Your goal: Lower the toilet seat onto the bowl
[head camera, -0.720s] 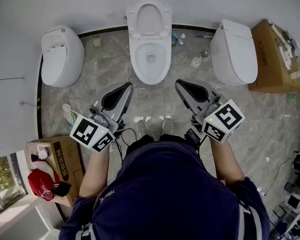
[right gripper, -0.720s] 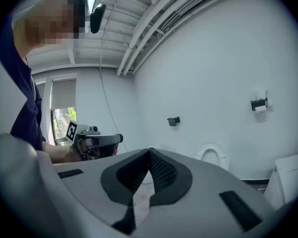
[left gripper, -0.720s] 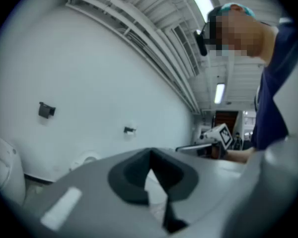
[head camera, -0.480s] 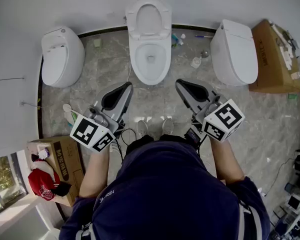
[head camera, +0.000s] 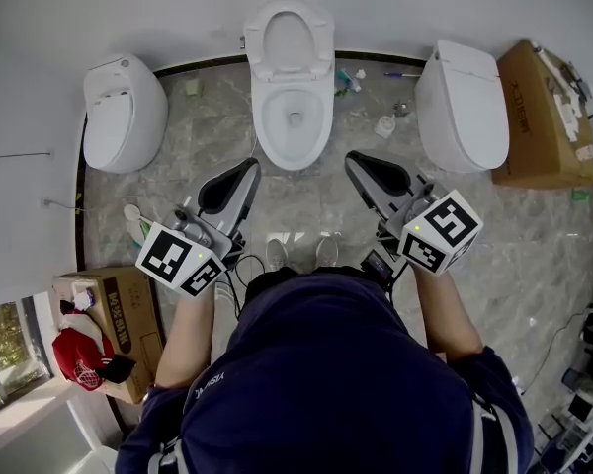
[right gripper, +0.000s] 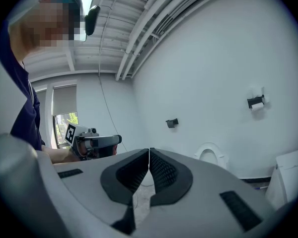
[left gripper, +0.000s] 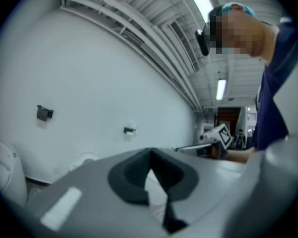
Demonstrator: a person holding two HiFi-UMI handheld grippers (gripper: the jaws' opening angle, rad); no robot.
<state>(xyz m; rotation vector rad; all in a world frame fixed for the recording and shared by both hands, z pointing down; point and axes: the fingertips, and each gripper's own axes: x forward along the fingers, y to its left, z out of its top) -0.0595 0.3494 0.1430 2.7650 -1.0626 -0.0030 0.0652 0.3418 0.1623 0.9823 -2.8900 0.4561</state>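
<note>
Left claw (left gripper: 150, 152), grey w/ dark pads, points at a white wall (left gripper: 89, 78); jaws meet at the tips, nothing btwn them. Faint at the wall's foot, a raised toilet seat (left gripper: 85, 159); a second white toilet (left gripper: 5, 170) at far left. Two dark fixtures (left gripper: 44, 113) on the wall. At right, a person in a blue top (left gripper: 280, 73), w/ the right claw (left gripper: 180, 148) and its marker cube (left gripper: 219, 135) just beside. Overhead, slatted ceiling (left gripper: 154, 29) & strip light (left gripper: 220, 89).
</note>
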